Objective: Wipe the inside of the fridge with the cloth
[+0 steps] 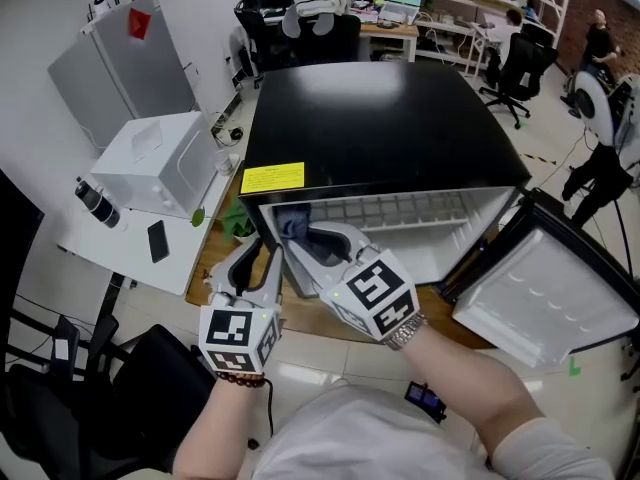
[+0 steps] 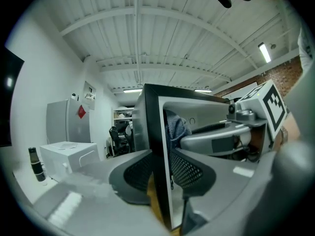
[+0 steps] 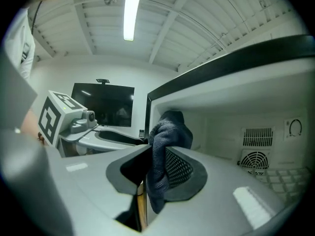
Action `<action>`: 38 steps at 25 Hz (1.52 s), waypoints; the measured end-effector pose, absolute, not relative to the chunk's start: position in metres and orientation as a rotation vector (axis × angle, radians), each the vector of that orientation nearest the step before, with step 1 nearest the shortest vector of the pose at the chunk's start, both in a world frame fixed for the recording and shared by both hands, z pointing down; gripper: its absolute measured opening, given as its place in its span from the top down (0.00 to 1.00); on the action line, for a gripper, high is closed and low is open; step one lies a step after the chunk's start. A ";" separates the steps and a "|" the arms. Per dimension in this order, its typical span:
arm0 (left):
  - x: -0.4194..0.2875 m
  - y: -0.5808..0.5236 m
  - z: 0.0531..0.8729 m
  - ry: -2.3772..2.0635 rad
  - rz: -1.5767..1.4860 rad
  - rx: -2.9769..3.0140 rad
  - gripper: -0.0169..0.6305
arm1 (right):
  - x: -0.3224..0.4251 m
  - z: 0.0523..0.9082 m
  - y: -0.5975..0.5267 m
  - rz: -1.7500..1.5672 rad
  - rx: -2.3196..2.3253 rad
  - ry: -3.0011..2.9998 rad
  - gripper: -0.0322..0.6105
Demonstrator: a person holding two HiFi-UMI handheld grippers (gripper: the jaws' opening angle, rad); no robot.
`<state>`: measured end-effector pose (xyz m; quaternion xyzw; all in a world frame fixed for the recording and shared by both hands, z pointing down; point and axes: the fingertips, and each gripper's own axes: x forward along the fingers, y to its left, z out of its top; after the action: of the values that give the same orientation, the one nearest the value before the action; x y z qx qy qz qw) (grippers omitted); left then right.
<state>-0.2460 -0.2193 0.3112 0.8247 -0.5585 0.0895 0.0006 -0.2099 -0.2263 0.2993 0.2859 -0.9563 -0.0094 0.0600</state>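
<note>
Now the right gripper (image 3: 155, 173), jaws pinched tight on the dark cloth (image 3: 170, 129), sits at the fridge's (image 3: 236, 117) front-left corner, with the interior stretching away rightward.

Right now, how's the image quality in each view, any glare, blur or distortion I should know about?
Head view: sharp, evenly lit, wide-angle bending at the edges, soft sheen on the fridge top. Left gripper view: fisheye with dark corners, left gripper blurred up close. Right gripper view: ceiling light blown out, cloth crisp, close jaws soft.
</note>
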 end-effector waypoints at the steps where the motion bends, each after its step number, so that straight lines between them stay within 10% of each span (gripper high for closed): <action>1: -0.247 -0.220 0.312 -1.757 0.284 2.593 0.79 | -0.212 0.299 -0.228 -0.039 0.865 -2.892 0.82; 38: -0.246 -0.225 0.318 -1.671 0.261 2.596 0.78 | -0.221 0.307 -0.319 -0.024 1.121 -2.794 0.83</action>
<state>-0.2465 -0.2250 0.3179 0.8376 -0.5393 0.0842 0.0217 -0.2207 -0.3188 0.3069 0.3715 -0.9261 -0.0081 0.0656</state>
